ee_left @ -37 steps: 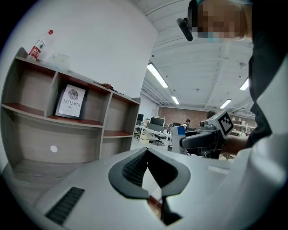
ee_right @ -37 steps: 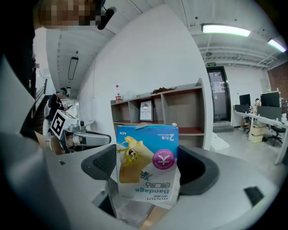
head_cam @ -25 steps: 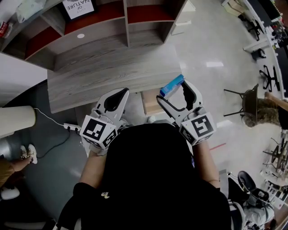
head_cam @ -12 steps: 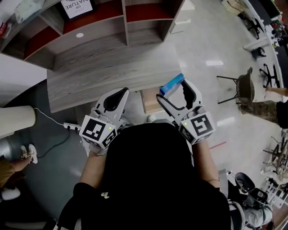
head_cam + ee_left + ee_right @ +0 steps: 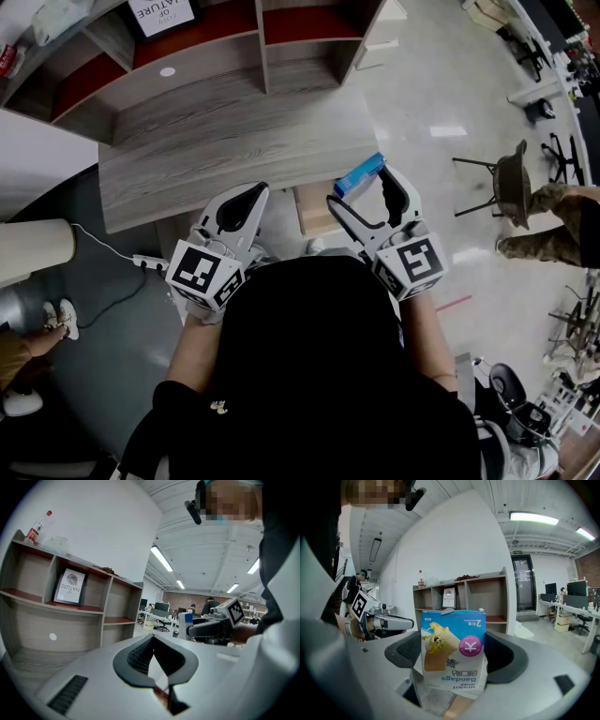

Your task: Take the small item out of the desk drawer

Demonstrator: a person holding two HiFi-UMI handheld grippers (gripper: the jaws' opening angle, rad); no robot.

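Note:
My right gripper (image 5: 361, 194) is shut on a small blue bandage box (image 5: 359, 176), held above the front right corner of the grey wooden desk (image 5: 234, 141). In the right gripper view the box (image 5: 453, 651) stands upside down between the dark pads and fills the middle. My left gripper (image 5: 246, 193) hovers at the desk's front edge, shut and with nothing in it; its pads (image 5: 140, 653) meet at the tips in the left gripper view. A light wooden drawer (image 5: 314, 212) sticks out below the desk edge between the two grippers.
A shelf unit (image 5: 216, 37) with a framed picture (image 5: 161, 13) backs the desk. A small white disc (image 5: 168, 72) lies on the desktop. On the floor at the left are a power strip (image 5: 150, 265) and cable. A chair (image 5: 511, 192) and a person's legs (image 5: 553, 220) are at the right.
Both grippers and the box have stayed in place. Only the person in the background at the right has walked further into view.

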